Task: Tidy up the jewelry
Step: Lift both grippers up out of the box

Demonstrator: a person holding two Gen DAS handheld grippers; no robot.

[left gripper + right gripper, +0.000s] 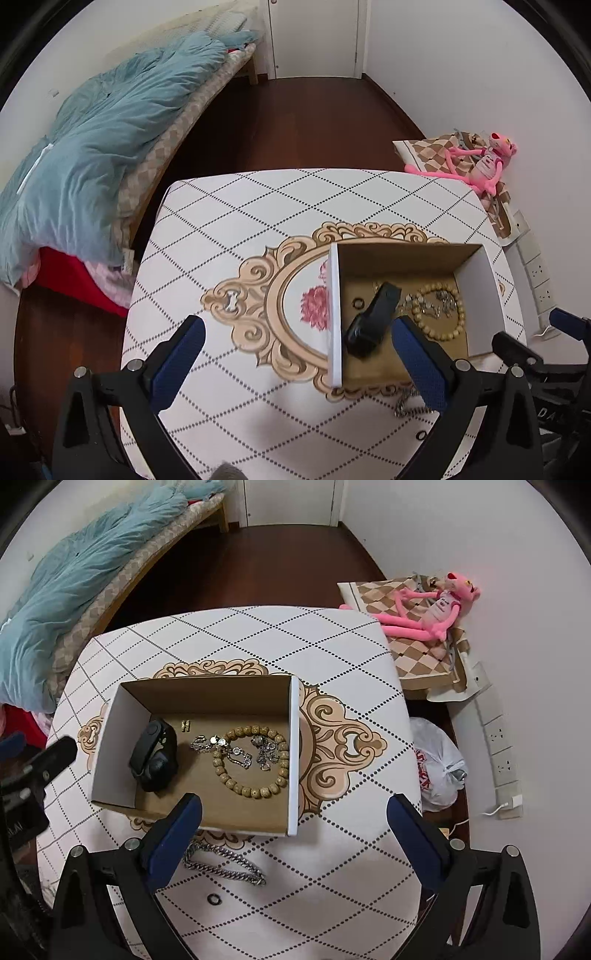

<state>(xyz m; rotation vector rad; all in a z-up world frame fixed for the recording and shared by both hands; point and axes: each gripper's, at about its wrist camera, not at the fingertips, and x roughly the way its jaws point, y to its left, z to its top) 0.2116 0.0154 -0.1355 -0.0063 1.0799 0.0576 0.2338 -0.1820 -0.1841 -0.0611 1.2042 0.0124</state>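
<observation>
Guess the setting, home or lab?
Home, most likely a bedroom: a bed with a rumpled teal duvet, a pink plush toy by the wall, and a cloth-covered table holding a cardboard box of jewelry.

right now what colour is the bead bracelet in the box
Light tan bead bracelet, clearest in the right wrist view.

Both tools look alike. The left gripper [297,363] has black angular plastic arms ending in blue, finely dotted pads [177,363], with round silver screws at the joints in the lower corners of the frame. The right gripper [293,843] matches: black frame, blue textured fingers [419,843], silver screw heads.
</observation>
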